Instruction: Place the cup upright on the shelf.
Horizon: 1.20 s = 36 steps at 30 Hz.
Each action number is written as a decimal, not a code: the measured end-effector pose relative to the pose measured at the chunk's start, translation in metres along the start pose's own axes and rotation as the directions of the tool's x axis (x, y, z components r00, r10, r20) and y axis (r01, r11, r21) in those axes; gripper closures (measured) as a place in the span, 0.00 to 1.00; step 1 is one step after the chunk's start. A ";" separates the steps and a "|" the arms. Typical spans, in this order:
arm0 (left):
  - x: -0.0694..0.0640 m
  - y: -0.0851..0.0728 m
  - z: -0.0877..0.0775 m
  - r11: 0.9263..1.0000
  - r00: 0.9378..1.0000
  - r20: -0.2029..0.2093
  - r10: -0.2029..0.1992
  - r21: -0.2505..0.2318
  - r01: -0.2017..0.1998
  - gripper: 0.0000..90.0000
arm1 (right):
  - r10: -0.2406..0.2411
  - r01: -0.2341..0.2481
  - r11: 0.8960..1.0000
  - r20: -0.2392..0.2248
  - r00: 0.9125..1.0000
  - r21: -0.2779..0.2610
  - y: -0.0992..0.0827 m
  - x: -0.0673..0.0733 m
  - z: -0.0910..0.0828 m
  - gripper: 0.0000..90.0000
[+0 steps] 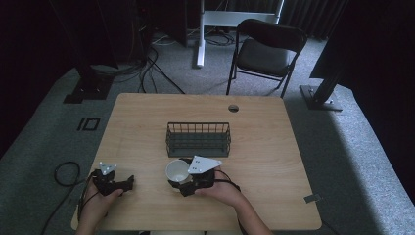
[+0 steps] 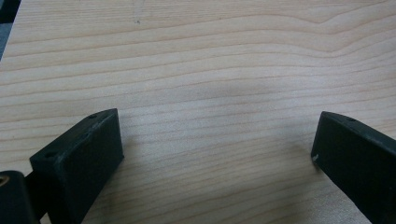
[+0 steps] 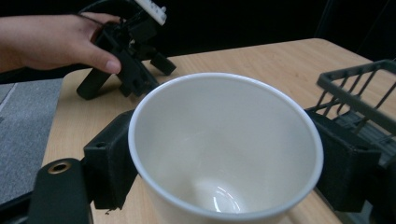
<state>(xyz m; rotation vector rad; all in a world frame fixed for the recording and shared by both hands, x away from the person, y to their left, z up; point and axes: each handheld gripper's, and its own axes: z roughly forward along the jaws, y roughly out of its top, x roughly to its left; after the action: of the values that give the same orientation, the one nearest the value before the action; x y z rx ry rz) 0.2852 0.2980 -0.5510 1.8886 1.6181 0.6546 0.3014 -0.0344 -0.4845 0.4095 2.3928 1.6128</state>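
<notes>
A white cup (image 1: 177,171) (image 3: 224,154) sits between the jaws of my right gripper (image 1: 182,183) (image 3: 224,168), which is shut on its sides; the cup's mouth faces the camera and it is empty inside. In the high view the cup is near the front middle of the wooden table (image 1: 259,147), just in front of a dark wire basket (image 1: 198,138) (image 3: 359,102). My left gripper (image 1: 128,185) (image 2: 217,144) rests low at the front left of the table, jaws wide open over bare wood, nothing between them. It also appears beyond the cup in the right gripper view (image 3: 128,60), held by a hand.
A round cable hole (image 1: 233,108) lies near the table's far edge. A black folding chair (image 1: 266,51) stands behind the table, with cables (image 1: 147,68) and stand bases on the grey carpet around it.
</notes>
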 end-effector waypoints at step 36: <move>0.000 0.000 0.000 1.000 1.000 0.000 -0.001 0.000 0.001 0.03 | 0.047 -0.016 0.993 0.258 0.965 -0.120 0.067 -0.050 -0.029 0.21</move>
<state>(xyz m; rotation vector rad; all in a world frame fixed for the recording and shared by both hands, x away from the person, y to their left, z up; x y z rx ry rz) 0.2852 0.2980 -0.5510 1.8879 1.6184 0.6539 0.3449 -0.0531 -0.4102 0.5997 2.0979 1.5917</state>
